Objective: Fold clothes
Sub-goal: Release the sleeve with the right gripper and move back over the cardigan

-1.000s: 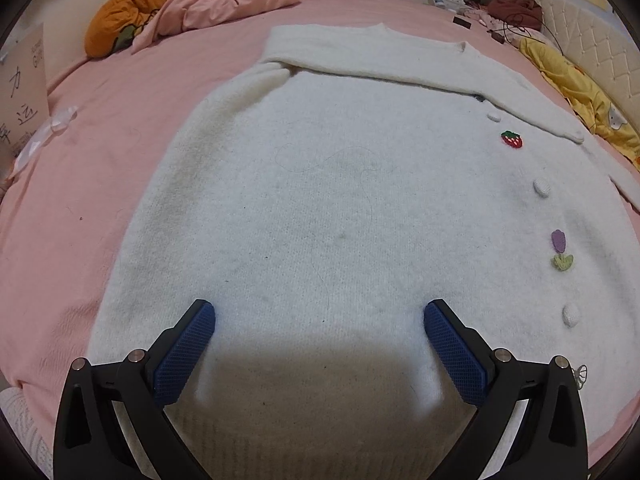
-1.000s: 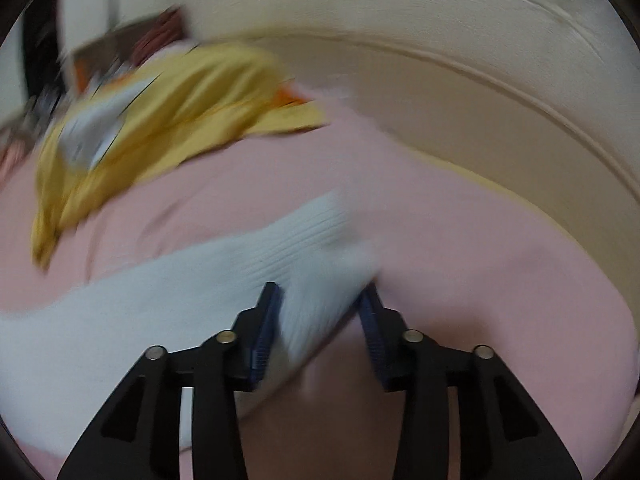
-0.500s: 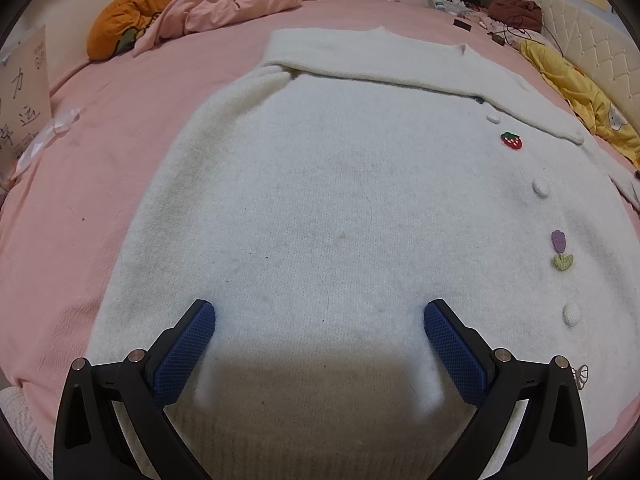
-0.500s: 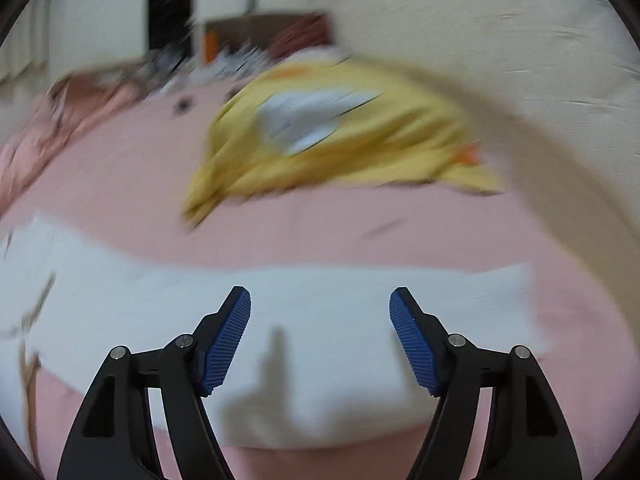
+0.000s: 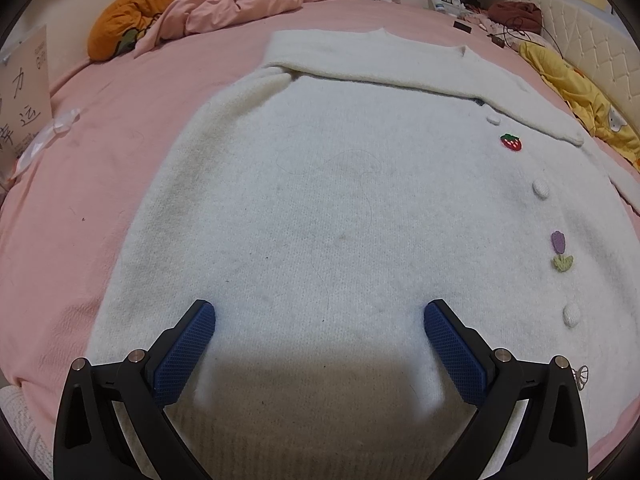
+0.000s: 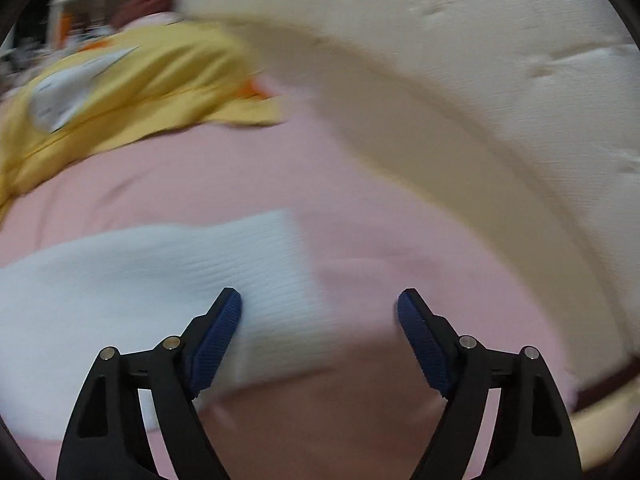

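Observation:
A fluffy white cardigan (image 5: 340,200) lies flat on the pink bed, one sleeve folded across its top. It has white buttons, a strawberry patch (image 5: 511,142) and a tulip patch (image 5: 560,250) down its right side. My left gripper (image 5: 319,316) hovers open over the cardigan's hem with nothing between its fingers. In the right wrist view the other sleeve (image 6: 160,276) lies stretched out on the sheet, ribbed cuff (image 6: 280,264) pointing right. My right gripper (image 6: 319,308) hangs above the cuff, its jaws opening and holding nothing.
A yellow garment (image 6: 120,96) lies beyond the sleeve, next to the cream padded headboard (image 6: 480,60). At the bed's far end are a crumpled pink duvet (image 5: 240,0) and an orange cushion (image 5: 124,20). A cardboard sign (image 5: 24,92) stands at the left edge.
The right gripper let go of the sleeve cuff and opened wide; the cuff now lies flat on the sheet. Its view swung left, then back right. The left gripper stayed still.

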### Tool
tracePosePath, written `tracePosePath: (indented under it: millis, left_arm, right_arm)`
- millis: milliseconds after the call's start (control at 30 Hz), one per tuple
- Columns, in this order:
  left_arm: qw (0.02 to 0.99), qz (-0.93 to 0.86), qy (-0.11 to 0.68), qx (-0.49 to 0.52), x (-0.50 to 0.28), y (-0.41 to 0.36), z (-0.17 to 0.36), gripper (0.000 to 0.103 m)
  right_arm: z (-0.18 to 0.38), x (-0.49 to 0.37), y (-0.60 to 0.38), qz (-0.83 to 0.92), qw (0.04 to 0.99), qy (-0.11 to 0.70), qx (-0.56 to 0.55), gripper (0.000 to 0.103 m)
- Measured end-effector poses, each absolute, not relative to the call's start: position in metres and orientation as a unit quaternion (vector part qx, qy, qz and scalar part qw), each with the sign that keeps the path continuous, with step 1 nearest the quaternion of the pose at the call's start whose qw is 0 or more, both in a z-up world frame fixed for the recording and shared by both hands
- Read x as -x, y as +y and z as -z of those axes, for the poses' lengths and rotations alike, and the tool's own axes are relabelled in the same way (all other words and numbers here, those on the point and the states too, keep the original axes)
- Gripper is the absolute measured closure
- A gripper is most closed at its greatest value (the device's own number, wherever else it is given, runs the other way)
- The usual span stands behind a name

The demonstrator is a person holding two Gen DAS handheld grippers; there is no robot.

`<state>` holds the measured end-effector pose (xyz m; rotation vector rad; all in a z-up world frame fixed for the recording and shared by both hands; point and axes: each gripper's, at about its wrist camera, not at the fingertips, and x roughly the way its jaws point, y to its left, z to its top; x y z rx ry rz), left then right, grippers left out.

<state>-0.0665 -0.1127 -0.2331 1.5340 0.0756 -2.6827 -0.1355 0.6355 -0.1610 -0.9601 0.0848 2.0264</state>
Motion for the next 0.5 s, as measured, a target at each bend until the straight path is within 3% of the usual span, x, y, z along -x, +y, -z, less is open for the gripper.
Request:
tracePosePath:
  millis: [100, 300, 400, 500]
  left_arm:
    - [0.025, 0.868, 0.024, -0.495, 0.066, -0.113, 0.233, 0.000]
    - [0.026, 0.869, 0.024, -0.493, 0.065, -0.113, 0.232, 0.000]
    - [0.025, 0.870, 0.025, -0.492, 0.064, -0.113, 0.232, 0.000]
    - [0.023, 0.869, 0.025, -0.493, 0.063, -0.112, 0.231, 0.000]
  right_arm:
    - [0.129, 0.124, 0.568, -0.871, 0.344, 0.029, 0.349, 0.023]
    - [0.097, 0.071, 0.335, -0.931, 0.059, 0.016, 0.361, 0.023]
    - [0.116, 0.038, 0.229, -0.920, -0.013, 0.042, 0.390, 0.023]
    - [0.156, 0.032, 0.174, -0.910, -0.016, 0.036, 0.412, 0.023]
